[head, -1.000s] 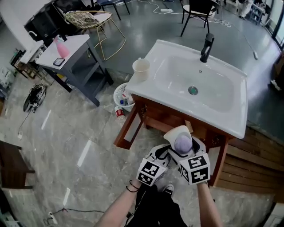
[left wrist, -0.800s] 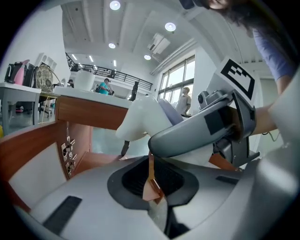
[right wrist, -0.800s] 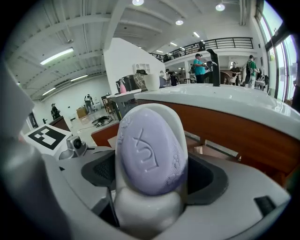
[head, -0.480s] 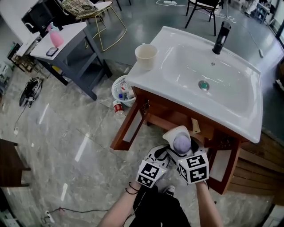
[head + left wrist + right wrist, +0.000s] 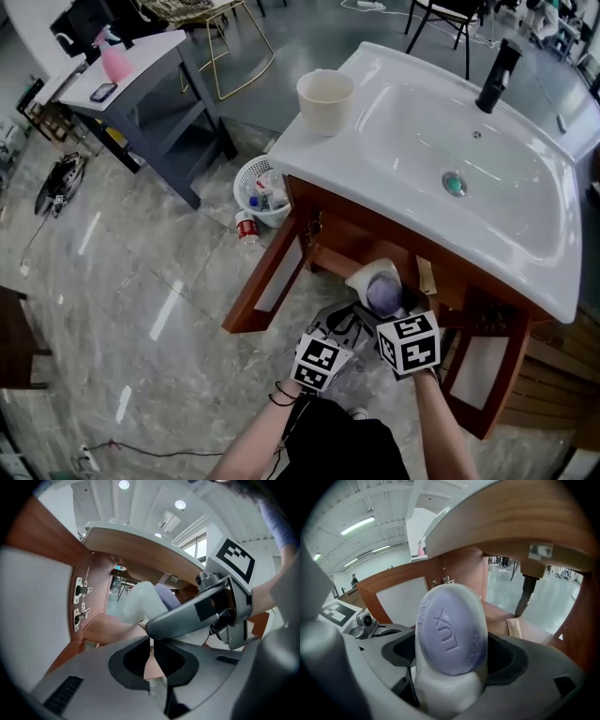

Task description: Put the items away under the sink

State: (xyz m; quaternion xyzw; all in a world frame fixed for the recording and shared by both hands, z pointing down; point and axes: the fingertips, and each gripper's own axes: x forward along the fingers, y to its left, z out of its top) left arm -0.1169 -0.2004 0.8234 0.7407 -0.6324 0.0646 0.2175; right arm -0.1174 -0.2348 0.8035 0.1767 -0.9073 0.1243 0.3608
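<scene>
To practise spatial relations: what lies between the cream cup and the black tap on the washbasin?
Only the bare white basin bowl. The head view shows nothing standing between the cream cup and the black tap.

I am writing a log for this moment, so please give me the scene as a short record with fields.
left gripper: shut, holds nothing, beside the right gripper
right gripper: shut on the soap dish, in front of the open cabinet
soap dish: white, carries a purple soap bar
cabinet: wooden, under the sink, both doors open
cup: stands upright on the sink's corner
</scene>
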